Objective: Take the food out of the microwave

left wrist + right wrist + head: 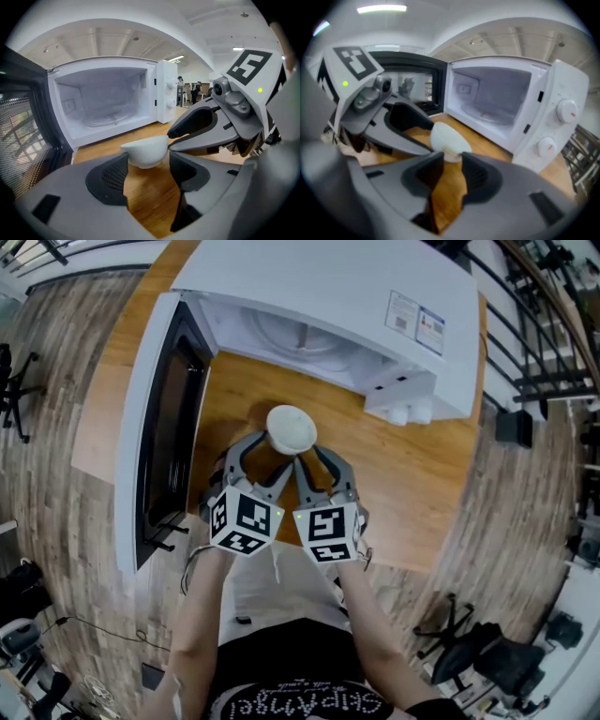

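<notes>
Together, left tongs (pixel 272 454) and right tongs (pixel 305 457) clasp white bowl (pixel 292 427) over worktop (pixel 412 484), outside open microwave (pixel 319 287).

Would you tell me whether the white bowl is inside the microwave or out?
Out: the bowl is above the wooden table, in front of the open microwave.

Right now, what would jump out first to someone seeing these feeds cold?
The white bowl stands out first, pinched at the tips of the left gripper and right gripper over the wooden table, just in front of the microwave. Behind it, the door hangs wide open on the left and the cavity holds no dish.
</notes>
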